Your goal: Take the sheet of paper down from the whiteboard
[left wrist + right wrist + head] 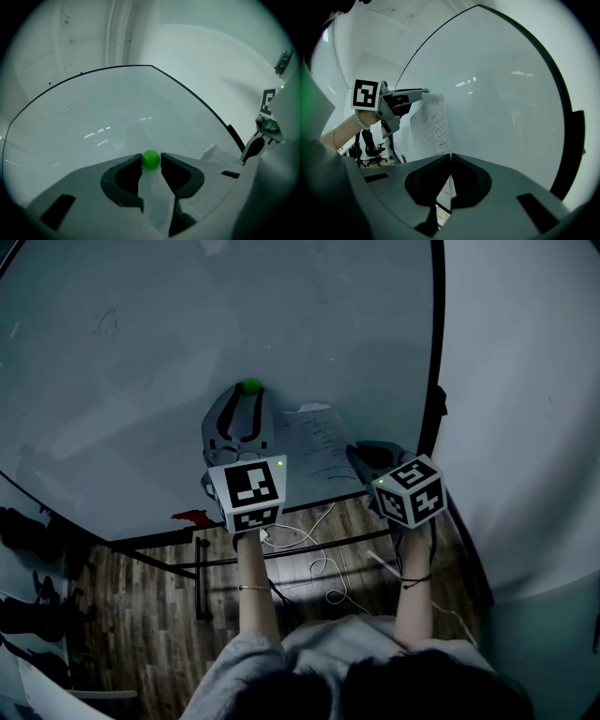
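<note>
A printed sheet of paper (314, 439) hangs on the whiteboard (141, 362) near its lower right corner. A small green ball magnet (250, 386) sits at the sheet's top left corner. My left gripper (249, 396) is shut on that magnet, and in the left gripper view the magnet (151, 159) fills the gap between the fingertips. My right gripper (356, 456) is shut on the sheet's lower right edge. In the right gripper view the paper (433, 123) runs from the shut jaws (450, 157) up to the left gripper (401, 101); its edge stands off the board.
The board's black frame (433, 399) runs just right of the right gripper, with a white wall (525, 381) beyond it. Below the board lie a wooden floor with white cables (319, 563), a red object (192, 517) on the ledge, and office chairs (28, 531) at left.
</note>
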The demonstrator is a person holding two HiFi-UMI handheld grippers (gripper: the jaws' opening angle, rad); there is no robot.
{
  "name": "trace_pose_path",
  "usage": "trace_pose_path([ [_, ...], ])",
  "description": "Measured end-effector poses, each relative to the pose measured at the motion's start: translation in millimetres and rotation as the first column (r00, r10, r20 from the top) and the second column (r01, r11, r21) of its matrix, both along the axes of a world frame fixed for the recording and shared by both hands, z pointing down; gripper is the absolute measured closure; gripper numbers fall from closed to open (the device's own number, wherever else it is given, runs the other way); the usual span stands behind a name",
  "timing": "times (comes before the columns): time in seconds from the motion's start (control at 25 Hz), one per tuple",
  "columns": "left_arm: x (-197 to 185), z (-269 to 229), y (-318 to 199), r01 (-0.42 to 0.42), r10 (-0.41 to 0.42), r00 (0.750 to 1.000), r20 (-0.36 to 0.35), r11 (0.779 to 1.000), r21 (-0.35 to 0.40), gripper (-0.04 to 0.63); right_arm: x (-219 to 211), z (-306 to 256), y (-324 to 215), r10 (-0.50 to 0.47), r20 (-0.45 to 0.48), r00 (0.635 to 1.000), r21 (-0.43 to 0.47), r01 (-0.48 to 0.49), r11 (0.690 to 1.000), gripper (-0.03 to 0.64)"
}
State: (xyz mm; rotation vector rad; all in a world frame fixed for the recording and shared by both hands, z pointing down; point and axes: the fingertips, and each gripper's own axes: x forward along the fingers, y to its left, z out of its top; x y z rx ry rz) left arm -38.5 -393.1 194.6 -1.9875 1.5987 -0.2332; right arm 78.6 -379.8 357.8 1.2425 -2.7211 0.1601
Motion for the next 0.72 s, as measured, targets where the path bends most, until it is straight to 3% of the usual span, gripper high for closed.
trace_pose_path([
  [0.48, -21, 14, 30, -0.034, 0.033, 0.992, -0.121, 0.999, -0.006, 0.472, 8, -4, 7, 0.044, 0.007, 0.999, 0.041, -0.044, 0.998, 0.615],
  [0.72, -38, 37, 38, -0.014, 0.002, 0.985, -0.175, 0.998, -0.065, 0.477, 8, -3, 10, 0.053, 0.002, 0.999, 0.052, -0.053, 0.997, 0.615],
])
